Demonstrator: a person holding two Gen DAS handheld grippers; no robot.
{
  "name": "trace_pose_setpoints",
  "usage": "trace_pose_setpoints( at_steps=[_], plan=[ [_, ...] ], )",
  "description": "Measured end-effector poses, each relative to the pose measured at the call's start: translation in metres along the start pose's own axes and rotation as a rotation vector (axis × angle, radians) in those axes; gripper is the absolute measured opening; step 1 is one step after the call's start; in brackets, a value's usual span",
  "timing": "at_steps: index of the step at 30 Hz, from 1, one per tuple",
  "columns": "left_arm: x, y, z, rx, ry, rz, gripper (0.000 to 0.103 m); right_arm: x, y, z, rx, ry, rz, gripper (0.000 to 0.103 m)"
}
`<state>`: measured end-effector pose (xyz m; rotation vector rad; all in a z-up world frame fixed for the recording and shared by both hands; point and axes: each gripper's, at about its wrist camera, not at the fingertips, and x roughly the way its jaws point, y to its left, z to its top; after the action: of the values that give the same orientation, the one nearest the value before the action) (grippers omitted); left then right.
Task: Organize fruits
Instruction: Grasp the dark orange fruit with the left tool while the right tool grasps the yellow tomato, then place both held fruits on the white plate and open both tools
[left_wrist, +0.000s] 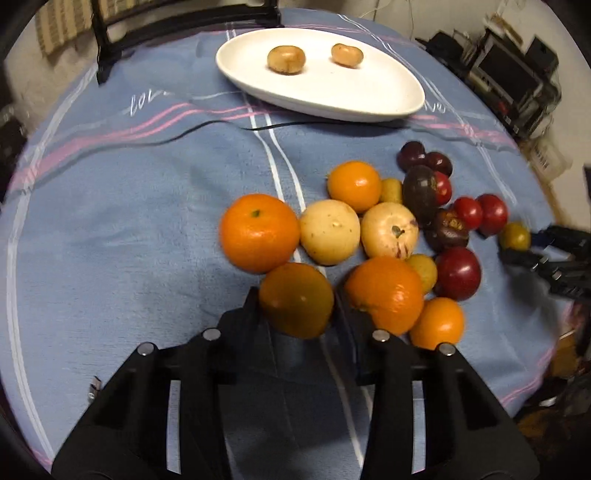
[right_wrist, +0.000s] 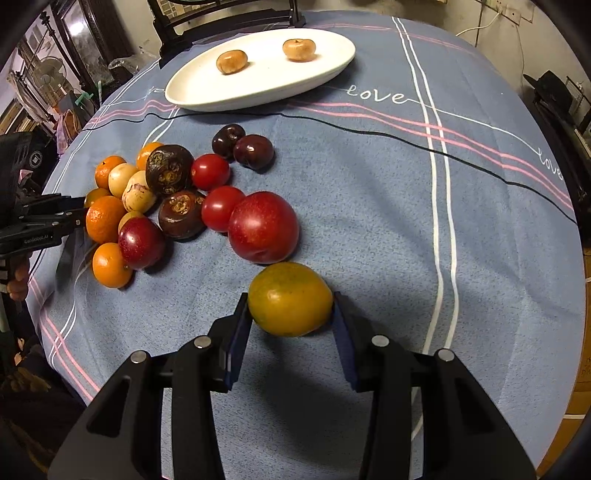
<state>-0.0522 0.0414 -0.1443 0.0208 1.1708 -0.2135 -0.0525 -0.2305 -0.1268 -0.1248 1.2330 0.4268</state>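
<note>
Gripping a shaded greenish-orange round citrus, left tongs have both pads against its sides. Heap of oranges, pale and red fruit sits just beyond and to the right; white oval plate with two tan fruits lies far ahead on the blue-clothed bench.

Right view: right tongs clamped on a yellow-green round fruit, big red apple just ahead, heap ahead-left.

Both wrist cameras look steeply down, close over the round blue-clothed tabletop, sharing the fruit heap and the white oval ceramic plate (seen from opposite sides).
</note>
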Motion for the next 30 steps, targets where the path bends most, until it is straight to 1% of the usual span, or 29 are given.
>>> trace_pose_setpoints(
  at_steps=[2,4,7,12,16,26,30],
  plan=[
    [0.000,-0.004,-0.001,0.016,-0.004,0.013,0.039,0.000,-0.001,0.002,0.005,-0.001,-0.001,0.043],
    [-0.005,-0.002,-0.002,-0.006,-0.005,-0.010,0.039,-0.002,-0.002,0.002,0.010,-0.003,-0.004,0.043],
    [-0.023,-0.001,-0.001,-0.008,-0.035,-0.010,0.039,-0.005,-0.003,0.001,0.015,-0.009,-0.002,0.043],
    [-0.048,0.001,0.018,-0.013,-0.083,0.020,0.039,-0.014,-0.002,0.006,0.039,-0.034,0.028,0.043],
    [-0.067,-0.007,0.045,-0.020,-0.140,0.016,0.040,-0.033,0.007,0.026,0.029,-0.095,0.060,0.043],
    [-0.092,-0.040,0.110,0.002,-0.218,0.025,0.040,-0.089,0.037,0.082,-0.035,-0.284,0.138,0.043],
    [-0.096,-0.047,0.134,0.001,-0.245,0.073,0.040,-0.099,0.040,0.107,-0.032,-0.341,0.147,0.043]
  ],
)
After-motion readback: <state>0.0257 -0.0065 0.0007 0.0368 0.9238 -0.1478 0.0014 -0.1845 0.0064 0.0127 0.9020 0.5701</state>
